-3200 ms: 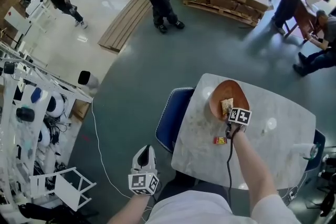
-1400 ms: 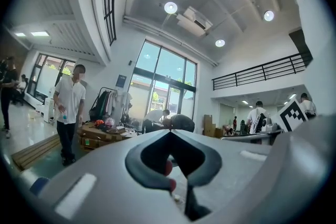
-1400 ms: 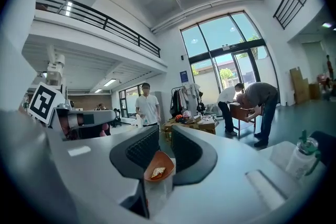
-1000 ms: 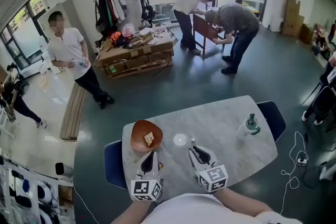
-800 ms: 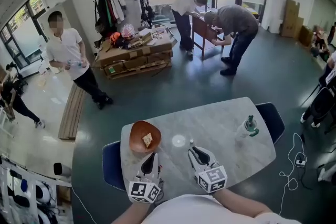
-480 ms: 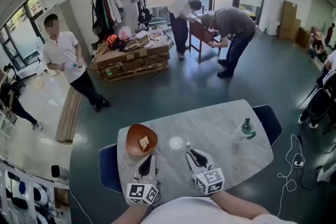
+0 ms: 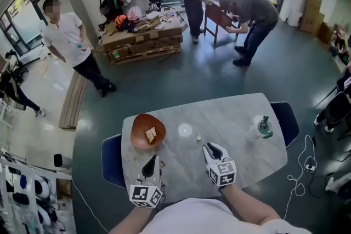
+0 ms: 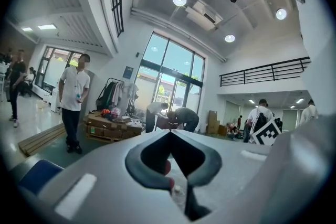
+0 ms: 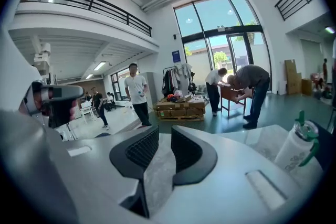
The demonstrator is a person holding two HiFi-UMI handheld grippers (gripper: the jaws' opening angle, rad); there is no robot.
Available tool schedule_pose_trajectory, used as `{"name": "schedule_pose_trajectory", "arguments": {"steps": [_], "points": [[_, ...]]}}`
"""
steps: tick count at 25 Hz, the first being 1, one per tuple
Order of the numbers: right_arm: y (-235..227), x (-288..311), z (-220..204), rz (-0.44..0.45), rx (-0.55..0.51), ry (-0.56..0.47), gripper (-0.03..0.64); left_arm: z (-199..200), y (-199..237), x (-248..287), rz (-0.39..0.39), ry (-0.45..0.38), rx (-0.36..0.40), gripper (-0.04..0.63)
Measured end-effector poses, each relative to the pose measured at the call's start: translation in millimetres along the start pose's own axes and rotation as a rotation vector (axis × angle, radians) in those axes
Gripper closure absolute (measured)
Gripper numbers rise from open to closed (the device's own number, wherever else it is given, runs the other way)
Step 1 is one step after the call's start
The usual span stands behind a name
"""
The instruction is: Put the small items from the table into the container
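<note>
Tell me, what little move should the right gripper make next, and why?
Probably nudge the right gripper forward to the small pale item just ahead of it: its jaws are opening with nothing between them, and that item lies outside the wooden bowl.

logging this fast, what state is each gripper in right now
Left gripper: closed, tips touching, nothing gripped.
Right gripper: open, jaws opening, nothing between them.
</note>
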State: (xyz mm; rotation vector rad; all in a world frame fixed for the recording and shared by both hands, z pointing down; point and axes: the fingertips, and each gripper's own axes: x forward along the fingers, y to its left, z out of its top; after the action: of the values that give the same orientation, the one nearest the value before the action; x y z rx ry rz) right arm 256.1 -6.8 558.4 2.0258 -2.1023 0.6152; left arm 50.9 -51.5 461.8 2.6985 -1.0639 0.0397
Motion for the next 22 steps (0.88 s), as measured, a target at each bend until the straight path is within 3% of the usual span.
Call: {"name": "schedule_pose_trajectory", "arguments": {"steps": [5,14,22], "points": [[-38,64,-46,0.001,0.051,0.129,0.48,-28,41,2,0.096,0.072,-0.013,0.591],[-83,167,-178,-0.002,0.032,0.432,0.409,-89,78,-40,0.303,0.24,-0.088,0.591],[-101,220,-229,-0.03,-0.052,0.549,0.377,-119,97,-70,0.406,0.322,-0.134,0.591]]}}
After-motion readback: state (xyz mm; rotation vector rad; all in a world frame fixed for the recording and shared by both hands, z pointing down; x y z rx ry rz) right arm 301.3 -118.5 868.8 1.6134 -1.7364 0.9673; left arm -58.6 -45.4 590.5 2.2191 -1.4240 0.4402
